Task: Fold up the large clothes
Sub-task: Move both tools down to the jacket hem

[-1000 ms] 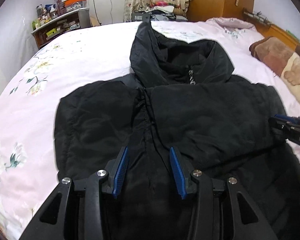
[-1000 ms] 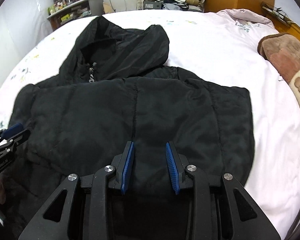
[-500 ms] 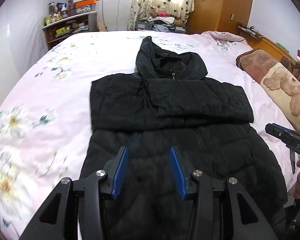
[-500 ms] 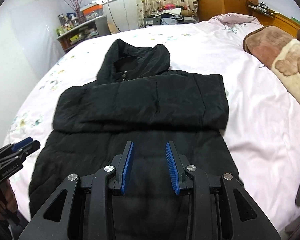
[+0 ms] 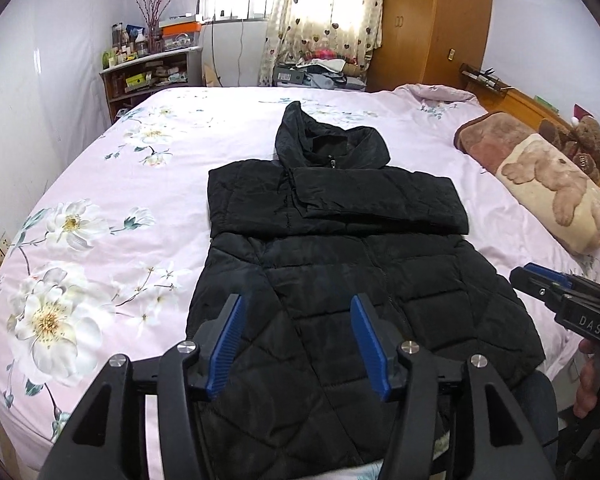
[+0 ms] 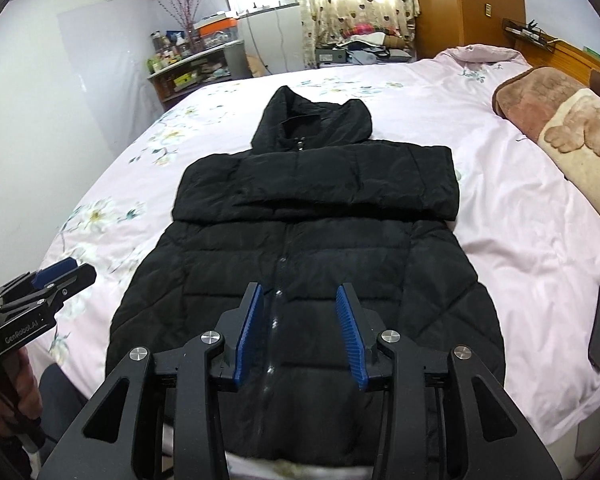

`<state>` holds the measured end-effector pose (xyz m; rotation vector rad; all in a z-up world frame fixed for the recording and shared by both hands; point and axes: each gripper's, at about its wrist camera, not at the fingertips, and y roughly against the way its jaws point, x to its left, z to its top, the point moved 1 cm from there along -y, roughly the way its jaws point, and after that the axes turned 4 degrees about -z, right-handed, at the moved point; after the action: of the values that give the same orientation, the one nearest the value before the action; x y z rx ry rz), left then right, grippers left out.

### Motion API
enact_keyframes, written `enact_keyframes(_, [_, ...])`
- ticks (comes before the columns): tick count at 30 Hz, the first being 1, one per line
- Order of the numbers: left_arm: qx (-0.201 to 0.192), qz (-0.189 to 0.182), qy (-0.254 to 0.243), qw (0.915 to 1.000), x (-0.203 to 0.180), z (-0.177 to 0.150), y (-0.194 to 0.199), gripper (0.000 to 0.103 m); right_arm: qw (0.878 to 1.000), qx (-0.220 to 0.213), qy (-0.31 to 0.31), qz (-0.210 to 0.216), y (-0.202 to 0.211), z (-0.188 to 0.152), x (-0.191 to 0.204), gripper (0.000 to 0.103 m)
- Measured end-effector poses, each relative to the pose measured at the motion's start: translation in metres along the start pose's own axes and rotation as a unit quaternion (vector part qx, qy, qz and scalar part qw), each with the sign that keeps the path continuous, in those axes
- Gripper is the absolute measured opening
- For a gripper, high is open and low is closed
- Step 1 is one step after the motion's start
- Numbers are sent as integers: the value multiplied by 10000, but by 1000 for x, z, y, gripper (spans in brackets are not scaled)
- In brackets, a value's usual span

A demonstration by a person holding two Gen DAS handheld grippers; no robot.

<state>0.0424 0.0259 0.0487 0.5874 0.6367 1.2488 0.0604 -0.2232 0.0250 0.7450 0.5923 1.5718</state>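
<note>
Jacket [image 5: 340, 240] lies flat on the bed [image 5: 120, 200], sleeves folded across its chest, beyond and below my left gripper [image 5: 298, 344] and right gripper [image 6: 300, 334]; both jaws have just been opening, nothing between them.

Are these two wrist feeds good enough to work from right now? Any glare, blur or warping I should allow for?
Left wrist view: sharp; backlit curtain blows out, black jacket loses seam detail; fisheye bows the bed edges. Right wrist view: also sharp, same window glare, jacket zipper readable, corners vignetted black.
</note>
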Motion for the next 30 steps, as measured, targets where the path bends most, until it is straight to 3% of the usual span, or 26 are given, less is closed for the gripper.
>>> enact_keyframes(18, [-197,-190,-112,9996,-13,0,27,59,9995,-273,-61,172,37,-1,11,45])
enact_keyframes(24, [-129,-178,-151,9996,-18,15,18,59,9994,-232,-84,257,28,10,2,45])
enact_keyframes(30, [-113,-192,-189,9996,-17,51,-9,59,9992,-204,-148,298,4,41,-17,45])
